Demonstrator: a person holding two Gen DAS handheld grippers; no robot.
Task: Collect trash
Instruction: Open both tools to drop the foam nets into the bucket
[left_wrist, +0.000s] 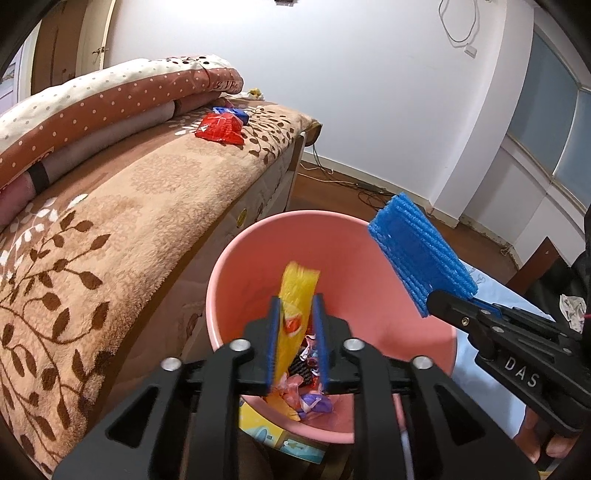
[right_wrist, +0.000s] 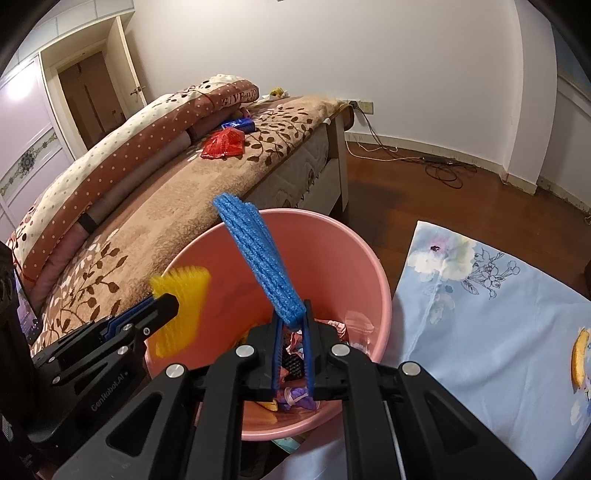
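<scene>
Hovering over the pink bin (left_wrist: 332, 236), fingers clamp yellow wrapper (left_wrist: 297, 291) and blue pad (right_wrist: 258, 254).

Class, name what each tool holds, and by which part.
Left tool: yellow wrapper, gripped at its lower part. Right tool: blue sponge, by its lower end.

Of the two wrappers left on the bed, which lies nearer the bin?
The red wrapper; the blue wrapper lies beyond it, closer to the folded quilt, farther from the pink bin.
</scene>
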